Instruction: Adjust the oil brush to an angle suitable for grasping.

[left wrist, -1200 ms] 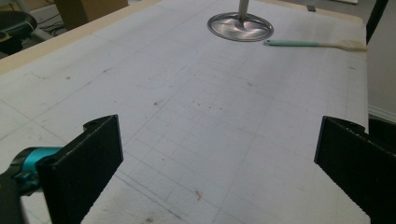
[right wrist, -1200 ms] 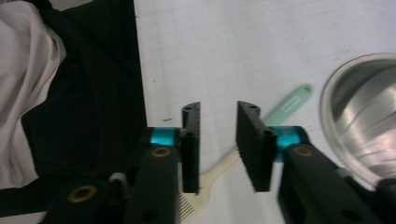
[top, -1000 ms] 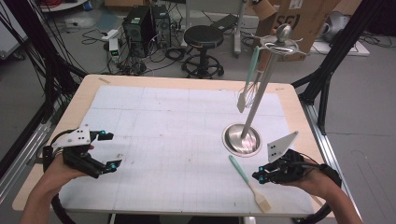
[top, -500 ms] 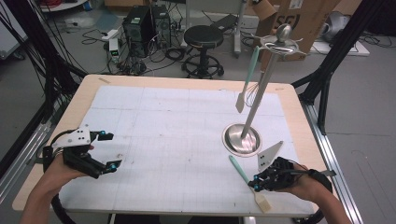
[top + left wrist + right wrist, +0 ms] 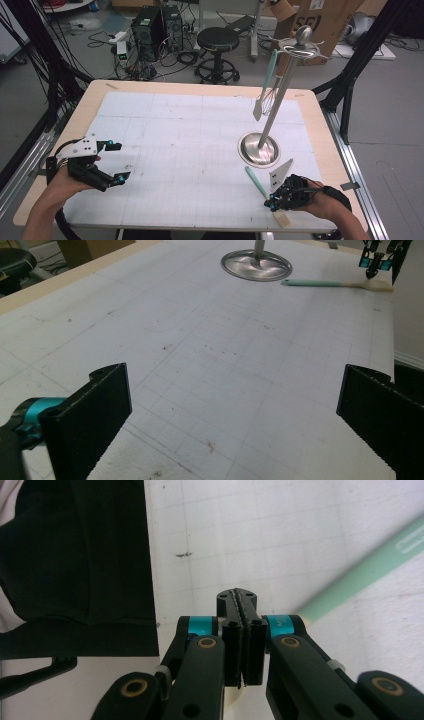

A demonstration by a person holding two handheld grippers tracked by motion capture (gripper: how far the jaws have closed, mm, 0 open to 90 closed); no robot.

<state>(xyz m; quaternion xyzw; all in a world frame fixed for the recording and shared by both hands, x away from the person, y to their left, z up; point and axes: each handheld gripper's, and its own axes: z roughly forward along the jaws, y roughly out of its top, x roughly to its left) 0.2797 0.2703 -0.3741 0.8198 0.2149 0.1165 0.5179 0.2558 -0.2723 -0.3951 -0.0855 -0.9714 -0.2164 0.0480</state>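
Observation:
A spatula (image 5: 256, 182) with a mint-green handle and a beige blade lies on the white gridded mat, in front of the metal stand (image 5: 258, 149). My right gripper (image 5: 270, 204) is low over the blade end, its jaws shut with nothing between them. In the right gripper view the shut jaws (image 5: 240, 601) point at the mat, and the green handle (image 5: 367, 571) runs off to their right. My left gripper (image 5: 119, 161) hovers open at the mat's left. In the left gripper view its jaws (image 5: 235, 375) stand wide apart over bare mat, with the spatula (image 5: 325, 283) far off.
The stand's pole rises from a round steel base to a ring, where a second green-handled spatula (image 5: 265, 85) and a whisk (image 5: 270, 102) hang. The mat's front edge (image 5: 200, 227) is close under my right hand. A stool and boxes stand beyond the table.
My right gripper has come down and moved left toward the front edge, from beside the spatula's blade to just over it. The left gripper has kept still.

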